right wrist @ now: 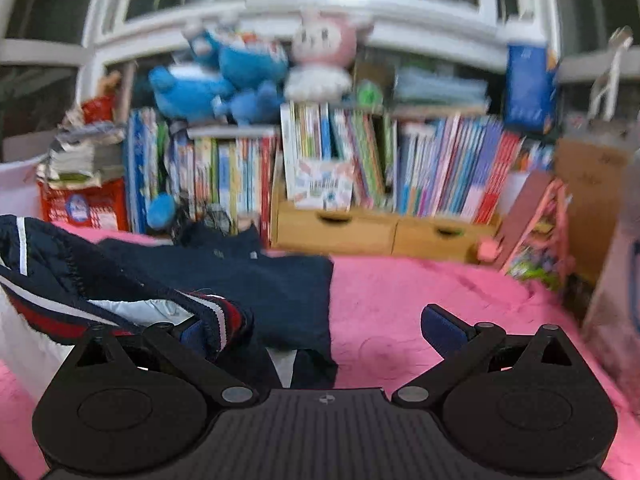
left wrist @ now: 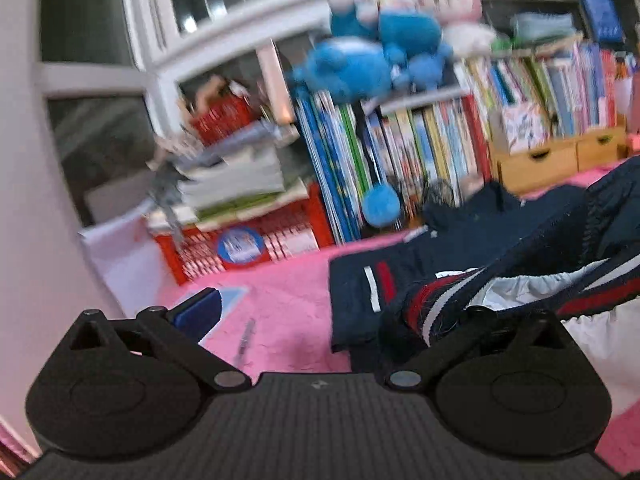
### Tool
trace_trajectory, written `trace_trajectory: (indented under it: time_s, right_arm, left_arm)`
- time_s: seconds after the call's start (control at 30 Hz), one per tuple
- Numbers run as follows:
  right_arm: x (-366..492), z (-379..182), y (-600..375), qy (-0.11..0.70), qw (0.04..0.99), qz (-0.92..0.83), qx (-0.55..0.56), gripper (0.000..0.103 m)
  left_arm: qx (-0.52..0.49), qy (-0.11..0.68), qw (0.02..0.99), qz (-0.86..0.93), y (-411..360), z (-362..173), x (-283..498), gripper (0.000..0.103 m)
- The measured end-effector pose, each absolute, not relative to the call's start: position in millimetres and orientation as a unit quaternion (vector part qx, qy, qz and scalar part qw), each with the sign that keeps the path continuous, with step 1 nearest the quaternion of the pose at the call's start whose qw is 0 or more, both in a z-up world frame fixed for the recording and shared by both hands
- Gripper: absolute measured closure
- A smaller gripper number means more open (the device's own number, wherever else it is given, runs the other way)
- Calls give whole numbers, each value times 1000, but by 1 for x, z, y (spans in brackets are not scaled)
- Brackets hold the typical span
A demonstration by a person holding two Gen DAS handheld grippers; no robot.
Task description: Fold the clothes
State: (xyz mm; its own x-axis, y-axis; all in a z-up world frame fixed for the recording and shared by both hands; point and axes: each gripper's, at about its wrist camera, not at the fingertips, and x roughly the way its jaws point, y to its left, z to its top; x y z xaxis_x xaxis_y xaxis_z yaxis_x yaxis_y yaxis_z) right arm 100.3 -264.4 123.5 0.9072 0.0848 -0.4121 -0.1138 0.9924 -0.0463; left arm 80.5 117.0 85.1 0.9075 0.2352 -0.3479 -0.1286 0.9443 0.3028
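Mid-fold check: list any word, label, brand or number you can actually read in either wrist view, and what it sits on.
None can be read.
Book spines: print there, blurred past reading.
Red crate with its round blue sticker: markings blurred.
Blue box on the shelf top: pale marks, unreadable.
Navy jacket: only red and white stripes, no lettering visible.

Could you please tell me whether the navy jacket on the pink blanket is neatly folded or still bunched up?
Bunched up. The navy jacket lies rumpled on the pink blanket, its striped hem lifted and white lining exposed.
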Motion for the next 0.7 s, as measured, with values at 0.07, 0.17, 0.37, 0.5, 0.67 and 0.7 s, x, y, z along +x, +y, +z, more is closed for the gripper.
trace_trajectory:
  time_s: [0.07, 0.17, 0.37, 0.5, 0.67, 0.7]
  right_arm:
    - [129, 109, -263, 237, 969, 54, -35, 0]
    - [164, 82, -254, 284, 955, 62, -52, 0]
    - [170, 76, -263, 268, 947, 174, 34, 0]
    - [164, 99, -300, 213, 921, 265, 190, 0]
    - [160, 92, -289, 198, 949, 217, 114, 0]
    - [159, 87, -280, 203, 953, 210, 76, 0]
  left_arm:
    - [142, 222, 961, 88, 120, 73, 102, 0]
    - [146, 269, 949, 78, 124, 53, 133, 0]
    - [92, 288, 953, 14, 145, 57, 146, 1]
    - [16, 290, 955, -65, 170, 87, 149, 1]
    - [-17, 338, 939, -63, 173, 81, 162, 0]
    - [-33, 360, 930, -60, 175, 76, 168, 0]
